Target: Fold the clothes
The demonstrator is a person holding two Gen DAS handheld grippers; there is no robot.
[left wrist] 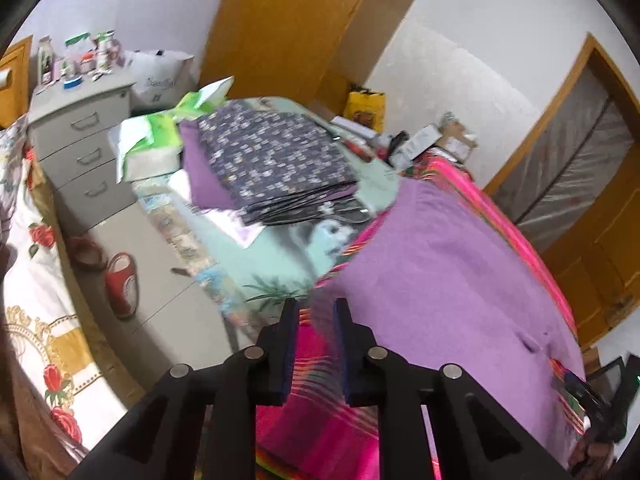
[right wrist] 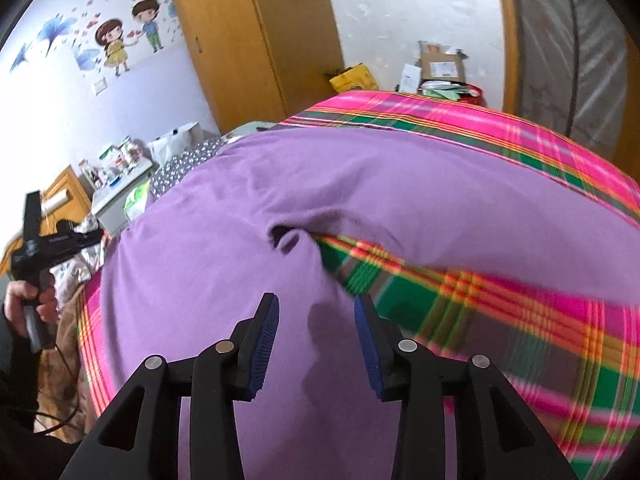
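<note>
- Far left, left wrist view: floral bedding (left wrist: 36,280) along the edge; grey drawer unit (left wrist: 84,148) with bottles and jars on top; red slippers (left wrist: 120,284) on the floor beside it.
- Centre-left: stack of folded clothes (left wrist: 276,164) — dark patterned piece on top, purple under it — on the mint sheet (left wrist: 280,256); green-and-white bags (left wrist: 160,136) just beside the stack.
- Left claw (left wrist: 316,308): jaws parted with a narrow gap, nothing between the pads; over the pink plaid blanket (left wrist: 320,420), at the near-left edge of the purple garment (left wrist: 440,280); motion blur, so contact with the fabric is unclear.
- Purple garment lies spread on the plaid blanket on the bed; right of the folded stack.
- Right wrist view, far left: person's hand (right wrist: 36,300) holds the left claw's handle, off the bed's left edge.
- Right claw (right wrist: 316,304): jaws wide apart, empty; just above the purple garment (right wrist: 260,220), its shadow on the cloth.
- Garment has a puckered fold (right wrist: 288,236) ahead of the claw; plaid blanket (right wrist: 500,320) exposed to the right.
- Background: wooden wardrobe (right wrist: 256,40); boxes (right wrist: 440,68) past the bed's far edge.
</note>
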